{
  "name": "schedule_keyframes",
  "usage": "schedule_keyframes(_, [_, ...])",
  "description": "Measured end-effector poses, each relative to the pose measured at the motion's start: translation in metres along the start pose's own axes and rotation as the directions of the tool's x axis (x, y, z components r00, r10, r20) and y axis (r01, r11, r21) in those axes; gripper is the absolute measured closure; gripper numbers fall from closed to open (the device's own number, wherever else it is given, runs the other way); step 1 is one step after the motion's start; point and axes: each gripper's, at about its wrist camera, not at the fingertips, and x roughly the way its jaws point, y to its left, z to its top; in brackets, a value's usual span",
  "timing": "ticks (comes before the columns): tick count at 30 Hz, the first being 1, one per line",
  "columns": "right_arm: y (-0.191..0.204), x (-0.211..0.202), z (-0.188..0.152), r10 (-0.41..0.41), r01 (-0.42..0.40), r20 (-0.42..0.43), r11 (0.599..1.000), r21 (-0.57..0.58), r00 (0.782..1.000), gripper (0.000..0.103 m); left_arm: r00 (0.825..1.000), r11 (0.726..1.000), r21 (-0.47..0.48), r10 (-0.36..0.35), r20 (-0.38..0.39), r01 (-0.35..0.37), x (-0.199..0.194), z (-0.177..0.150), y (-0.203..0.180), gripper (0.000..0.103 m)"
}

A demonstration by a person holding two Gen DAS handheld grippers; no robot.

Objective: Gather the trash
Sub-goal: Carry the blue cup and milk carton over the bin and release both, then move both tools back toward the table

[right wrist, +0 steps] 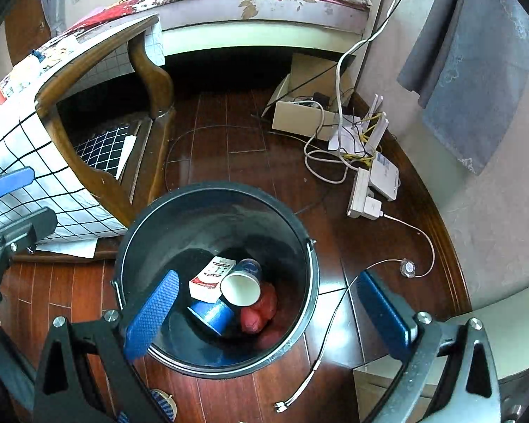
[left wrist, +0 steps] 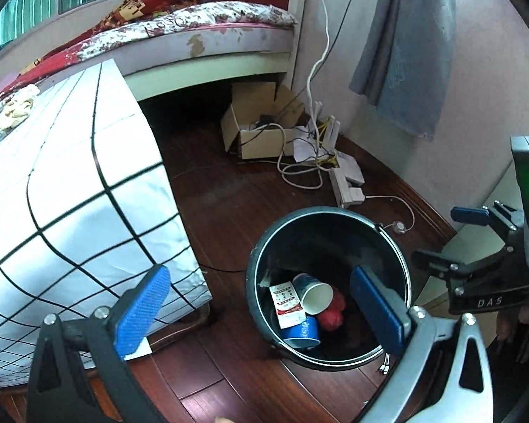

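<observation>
A black bin (left wrist: pixel 264 246) (right wrist: pixel 208 204) stands on the wooden floor. Inside lie a blue paper cup (left wrist: pixel 312 290) (right wrist: pixel 241 285), a second blue cup (left wrist: pixel 301 333) (right wrist: pixel 211 313), a white and red carton (left wrist: pixel 286 303) (right wrist: pixel 211 276) and a red crumpled thing (left wrist: pixel 331 313) (right wrist: pixel 257 312). My left gripper (left wrist: pixel 261 313) is open and empty above the bin's left side. My right gripper (right wrist: pixel 268 317) is open and empty over the bin. The right gripper also shows at the right edge of the left wrist view (left wrist: pixel 441 239).
A table under a white checked cloth (left wrist: pixel 70 183) (right wrist: pixel 53 183) stands left of the bin. A cardboard box (left wrist: pixel 261 123) (right wrist: pixel 306 112), a power strip (left wrist: pixel 347 187) (right wrist: pixel 365 194) and loose cables (right wrist: pixel 335 310) lie on the floor by the wall. A bed (left wrist: pixel 208 42) is behind.
</observation>
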Motion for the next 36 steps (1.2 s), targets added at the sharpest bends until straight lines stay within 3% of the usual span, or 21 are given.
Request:
schedule_keyframes(14, [0.020, -0.040, 0.016, 0.028, -0.033, 0.101, 0.998, 0.044, 0.994, 0.001, 0.998, 0.999, -0.035, 0.029, 0.057, -0.027, -0.023, 0.008, 0.016, 0.000])
schedule_keyframes(21, [0.046, -0.052, 0.028, 0.054, -0.055, 0.142, 0.998, 0.003, 0.988, 0.001, 0.994, 0.995, -0.091, 0.051, 0.099, -0.042, -0.044, 0.010, 0.038, 0.000])
schedule_keyframes(28, [0.079, -0.066, 0.051, 0.119, -0.116, 0.214, 0.993, -0.027, 0.970, 0.001, 0.983, 0.985, -0.148, 0.109, 0.146, -0.087, -0.073, 0.011, 0.071, 0.000])
schedule_keyframes(36, [0.136, -0.081, 0.085, 0.203, -0.193, 0.292, 0.979, -0.063, 0.935, 0.001, 0.961, 0.954, -0.252, 0.213, 0.175, -0.165, -0.105, 0.003, 0.128, 0.000])
